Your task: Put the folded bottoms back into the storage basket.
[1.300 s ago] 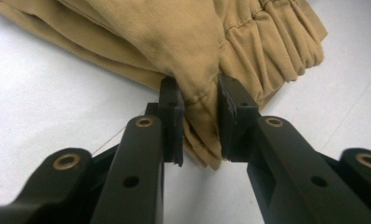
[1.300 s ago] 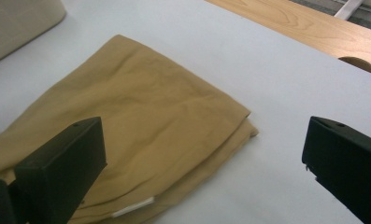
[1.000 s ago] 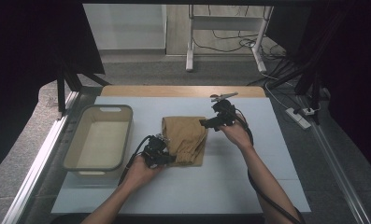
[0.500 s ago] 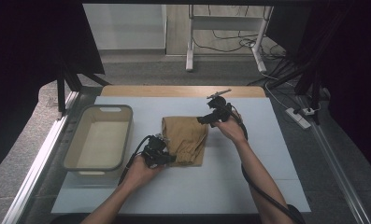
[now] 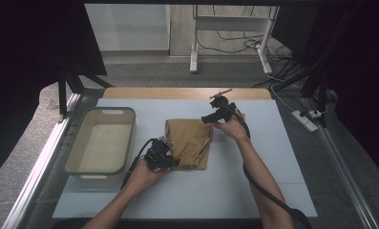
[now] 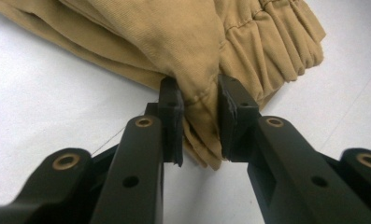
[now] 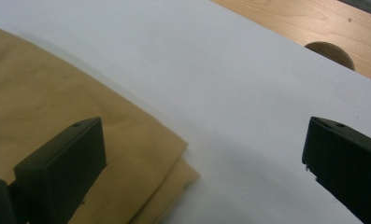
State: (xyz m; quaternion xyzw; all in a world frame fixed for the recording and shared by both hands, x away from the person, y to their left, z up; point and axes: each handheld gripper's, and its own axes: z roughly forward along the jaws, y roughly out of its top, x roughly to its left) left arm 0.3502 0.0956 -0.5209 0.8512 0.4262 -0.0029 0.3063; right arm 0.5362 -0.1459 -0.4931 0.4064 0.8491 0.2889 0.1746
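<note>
Carefully, left gripper (image 6: 199, 126) pinches the folded tan trousers (image 5: 189, 140); right gripper (image 7: 202, 154), jaws wide, should descend squarely onto their far corner.

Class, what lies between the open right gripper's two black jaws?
In the right gripper view, the right gripper frames bare white table and a corner of the folded tan garment.

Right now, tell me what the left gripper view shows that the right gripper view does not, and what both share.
Left gripper view: the left gripper clamped on a bunched fold of the tan garment, beside its gathered elastic band.

Right gripper view: the right gripper with jaws wide apart and nothing between them, over a flat folded corner of the cloth, plus the wooden table edge.

Both: the tan fabric lying on the white mat.
</note>
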